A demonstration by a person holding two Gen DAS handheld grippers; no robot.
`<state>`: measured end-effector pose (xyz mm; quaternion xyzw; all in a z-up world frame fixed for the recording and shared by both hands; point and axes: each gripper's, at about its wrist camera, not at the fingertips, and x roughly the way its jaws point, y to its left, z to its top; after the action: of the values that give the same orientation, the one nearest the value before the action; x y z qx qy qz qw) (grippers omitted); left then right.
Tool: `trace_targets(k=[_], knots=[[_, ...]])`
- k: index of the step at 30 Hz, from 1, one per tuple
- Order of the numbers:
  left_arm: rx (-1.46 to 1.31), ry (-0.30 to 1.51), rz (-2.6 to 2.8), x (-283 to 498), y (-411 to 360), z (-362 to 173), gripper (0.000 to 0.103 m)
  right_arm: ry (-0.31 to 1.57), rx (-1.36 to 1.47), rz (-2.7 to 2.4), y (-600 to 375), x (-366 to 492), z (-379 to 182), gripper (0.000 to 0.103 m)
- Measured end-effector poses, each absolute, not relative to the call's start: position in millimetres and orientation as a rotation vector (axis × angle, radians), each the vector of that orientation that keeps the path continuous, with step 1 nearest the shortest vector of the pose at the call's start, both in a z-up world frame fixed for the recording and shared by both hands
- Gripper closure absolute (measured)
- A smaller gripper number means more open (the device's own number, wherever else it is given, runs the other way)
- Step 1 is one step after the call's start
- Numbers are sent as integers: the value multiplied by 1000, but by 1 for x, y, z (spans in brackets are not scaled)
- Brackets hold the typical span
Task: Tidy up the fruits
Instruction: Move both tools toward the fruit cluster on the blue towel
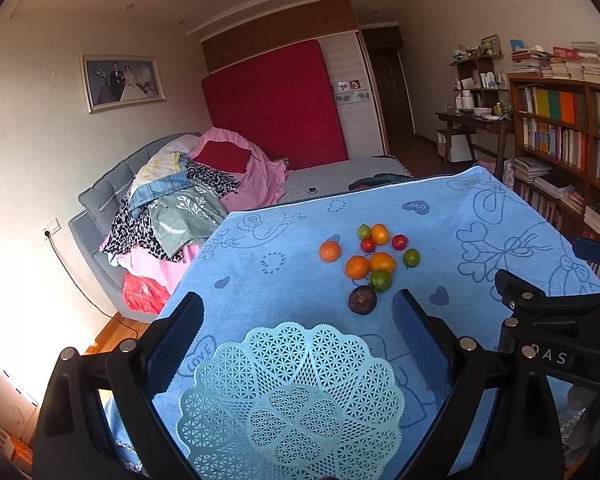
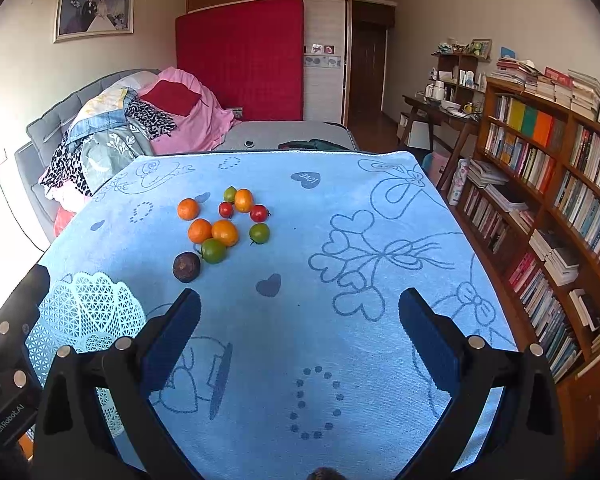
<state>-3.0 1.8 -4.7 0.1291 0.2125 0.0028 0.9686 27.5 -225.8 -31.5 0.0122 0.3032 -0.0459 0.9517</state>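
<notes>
The left gripper [image 1: 298, 320] hung spread wide and empty over the pale lattice basket [image 1: 292, 396], which lay on the blue towel [image 1: 260, 280]. The right gripper [image 2: 300, 312] was likewise released, holding nothing, just beside the basket [image 2: 84, 312]. Beyond the basket sat the fruits [image 2: 224, 224]: a dark brown one [image 2: 186, 267] nearest, then green, orange and red ones clustered. Nothing lay between them. Farther off stood a bookshelf [image 2: 548, 184].
</notes>
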Motion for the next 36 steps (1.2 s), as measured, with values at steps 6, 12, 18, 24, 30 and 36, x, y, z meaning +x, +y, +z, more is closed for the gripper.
trace_targets(k=[6,12,18,24,30,36], knots=[[261,432,6,-2,2,-6,9,617,24,-91,-224,28,-32,2],[261,432,6,-2,2,-7,9,617,32,-94,-226,29,-33,2],[258,450,2,3,2,-12,9,619,33,-93,-226,30,-35,2],[259,449,-4,6,2,-14,9,623,41,-102,-228,34,-39,2],[257,452,-9,12,5,-16,9,639,58,-112,-234,40,-47,2],[251,481,-17,28,11,-26,9,642,49,-106,-231,46,-56,2]])
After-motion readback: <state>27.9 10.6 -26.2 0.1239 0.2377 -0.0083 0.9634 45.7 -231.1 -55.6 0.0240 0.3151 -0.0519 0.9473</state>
